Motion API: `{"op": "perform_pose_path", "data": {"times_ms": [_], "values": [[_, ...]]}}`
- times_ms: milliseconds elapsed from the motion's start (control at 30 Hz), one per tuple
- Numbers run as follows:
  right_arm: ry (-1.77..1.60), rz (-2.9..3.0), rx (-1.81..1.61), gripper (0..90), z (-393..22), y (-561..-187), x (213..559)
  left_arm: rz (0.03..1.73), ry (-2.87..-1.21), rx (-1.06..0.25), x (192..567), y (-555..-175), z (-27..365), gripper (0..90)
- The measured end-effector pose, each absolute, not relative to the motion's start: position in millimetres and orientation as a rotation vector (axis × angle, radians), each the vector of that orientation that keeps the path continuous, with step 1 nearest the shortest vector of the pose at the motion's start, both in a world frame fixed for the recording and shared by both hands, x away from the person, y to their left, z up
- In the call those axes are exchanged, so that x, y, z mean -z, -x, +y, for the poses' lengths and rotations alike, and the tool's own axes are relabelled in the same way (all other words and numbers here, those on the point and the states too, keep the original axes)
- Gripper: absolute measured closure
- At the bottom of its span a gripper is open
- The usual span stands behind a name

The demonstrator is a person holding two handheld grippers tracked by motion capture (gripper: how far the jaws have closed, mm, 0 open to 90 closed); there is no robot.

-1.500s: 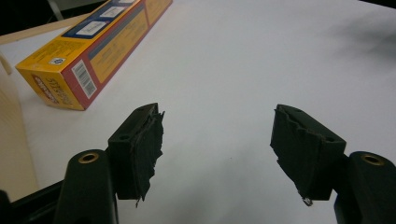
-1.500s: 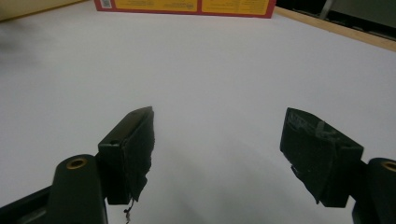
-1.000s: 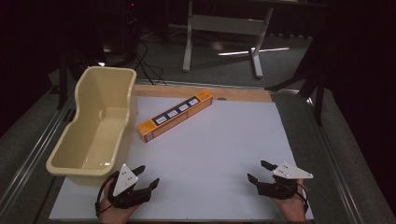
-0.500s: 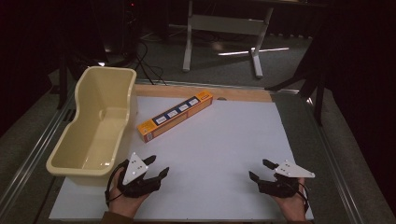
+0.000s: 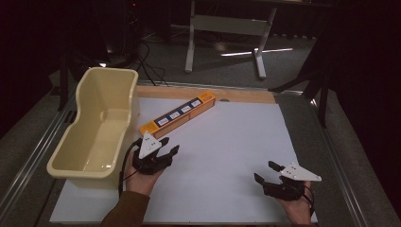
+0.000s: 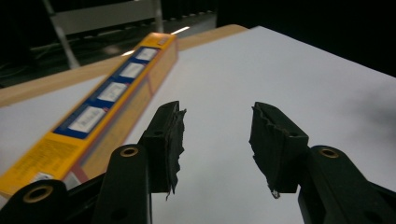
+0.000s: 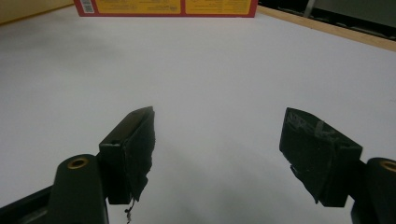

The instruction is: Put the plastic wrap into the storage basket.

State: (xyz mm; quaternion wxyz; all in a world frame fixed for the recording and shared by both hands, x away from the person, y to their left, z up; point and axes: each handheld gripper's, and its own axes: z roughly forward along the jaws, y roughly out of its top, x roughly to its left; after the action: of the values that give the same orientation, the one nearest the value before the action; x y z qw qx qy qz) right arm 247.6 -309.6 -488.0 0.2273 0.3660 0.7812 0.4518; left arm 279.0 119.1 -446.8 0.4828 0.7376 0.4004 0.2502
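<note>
Long orange carton (image 5: 178, 115), thin rectangular cardboard, blue strip with white label panels along the top face, lies flat and diagonal on the white sheet (image 5: 227, 142) near the far left part, one end toward the wooden edge strip (image 5: 246, 94), the other end close to the cream tub (image 5: 94, 127). Print on the panels too small to read in the high view; in the left gripper view the carton (image 6: 102, 112) is blurred at its far end and its near end is cut off behind the left jaw. In the right gripper view only the carton's lower side (image 7: 168, 7) shows, red border, yellow panels, barcode, top cut by the frame edge.

Left tongs (image 5: 161, 152) just beside the carton's near end, not touching it; jaws have just been closing, now roughly half apart, nothing between them, only bare sheet seen through the gap (image 6: 215, 140). Pads black, rubbery, frayed ragged edges. Grey triangular plate on top, hand and brown sleeve below, sleeve cut off at the bottom edge.

Right tongs (image 5: 265, 172) well apart, near right front of the sheet, jaws apart and empty (image 7: 217, 149), tape scrap on one pad.

Tub: smooth glossy plastic, rounded corners, stepped contour, sits left of the sheet touching its edge. Table surround grey, metal rails at sides; background dark, hard to make out beyond a white stand frame
</note>
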Motion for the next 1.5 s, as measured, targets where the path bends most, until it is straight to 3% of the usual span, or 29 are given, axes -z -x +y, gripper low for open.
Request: {"op": "perform_pose_path", "data": {"times_ms": [433, 533, 667, 967, 1500], "values": [[-1.004, 2.131, -1.245, 26.0, -311.0, -247.1, 487.1, 1.106, -1.827, -0.722, 446.8, -338.4, 120.8, 79.0], [-1.006, 2.126, -1.250, 26.0, -311.3, -247.0, 486.7, 1.134, -1.853, -0.748, 452.3, -351.6, 121.4, 89.2], [-1.002, 2.126, -1.257, 26.1, -311.5, -247.0, 486.5, 1.208, -1.929, -0.811, 467.2, -377.6, 123.1, 90.0], [-1.000, 2.132, -1.265, 26.0, -310.0, -247.7, 486.5, 1.413, -1.921, -0.822, 481.9, -417.1, 136.8, 90.0], [-0.993, 2.137, -1.274, 26.1, -309.8, -248.5, 486.4, 1.528, -1.966, -0.879, 496.5, -448.6, 131.6, 90.0]]}}
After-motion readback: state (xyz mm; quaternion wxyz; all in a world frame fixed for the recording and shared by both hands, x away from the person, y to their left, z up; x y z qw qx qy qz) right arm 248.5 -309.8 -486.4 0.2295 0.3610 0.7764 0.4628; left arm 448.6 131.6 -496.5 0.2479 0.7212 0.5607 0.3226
